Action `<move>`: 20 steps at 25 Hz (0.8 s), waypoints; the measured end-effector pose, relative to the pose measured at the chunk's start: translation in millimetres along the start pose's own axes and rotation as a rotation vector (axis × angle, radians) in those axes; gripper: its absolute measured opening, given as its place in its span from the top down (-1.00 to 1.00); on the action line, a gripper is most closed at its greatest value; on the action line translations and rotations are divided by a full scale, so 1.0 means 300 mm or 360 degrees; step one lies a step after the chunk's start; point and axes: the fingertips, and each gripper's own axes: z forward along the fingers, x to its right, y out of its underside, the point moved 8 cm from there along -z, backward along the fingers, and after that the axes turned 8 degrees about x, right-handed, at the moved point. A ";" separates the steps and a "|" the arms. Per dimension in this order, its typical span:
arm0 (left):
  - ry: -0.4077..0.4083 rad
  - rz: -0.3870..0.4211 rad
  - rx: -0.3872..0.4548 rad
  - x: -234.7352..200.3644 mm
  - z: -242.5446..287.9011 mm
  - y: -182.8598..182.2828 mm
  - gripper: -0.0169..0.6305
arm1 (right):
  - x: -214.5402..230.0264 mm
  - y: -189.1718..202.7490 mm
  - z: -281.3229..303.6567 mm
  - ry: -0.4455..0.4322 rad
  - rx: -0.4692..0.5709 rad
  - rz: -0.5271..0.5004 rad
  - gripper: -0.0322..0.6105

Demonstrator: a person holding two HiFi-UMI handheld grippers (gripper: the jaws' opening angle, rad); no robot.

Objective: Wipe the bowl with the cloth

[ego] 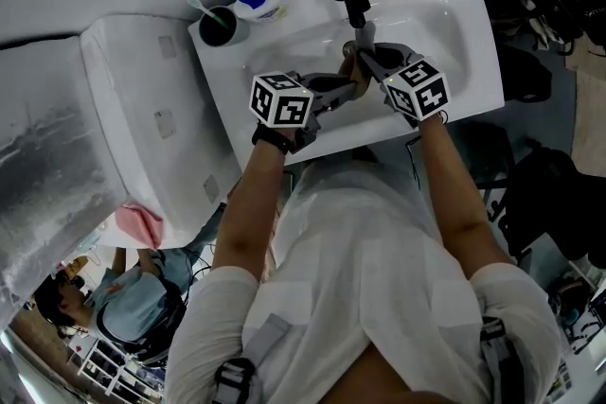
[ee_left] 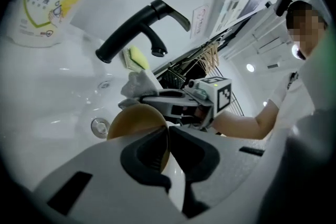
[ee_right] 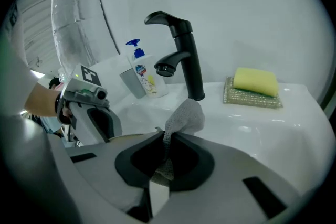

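Your left gripper [ee_left: 168,136] is pinched shut on the rim of the brown bowl [ee_left: 131,120], holding it over the white sink [ee_left: 52,107]. Your right gripper [ee_right: 168,139] is clamped on the grey cloth [ee_right: 185,115], which bunches out past its jaws just beside the bowl, below the black faucet [ee_right: 184,55]. Hold the bowl firm, press that bunched end against its inner wall and sweep round; loosen neither grip.
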 end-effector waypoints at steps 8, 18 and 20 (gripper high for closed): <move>0.0268 0.0083 -0.0034 0.053 -0.030 0.005 0.87 | 0.024 0.033 0.009 -0.0024 -0.0049 0.0114 0.77; -0.0107 -0.0151 0.0235 -0.077 -0.034 -0.007 0.88 | -0.087 -0.035 0.001 -0.0081 0.0078 -0.0029 0.77; -0.0124 -0.0204 0.0290 -0.095 -0.037 -0.011 0.88 | -0.110 -0.034 -0.001 -0.0120 0.0070 -0.0031 0.77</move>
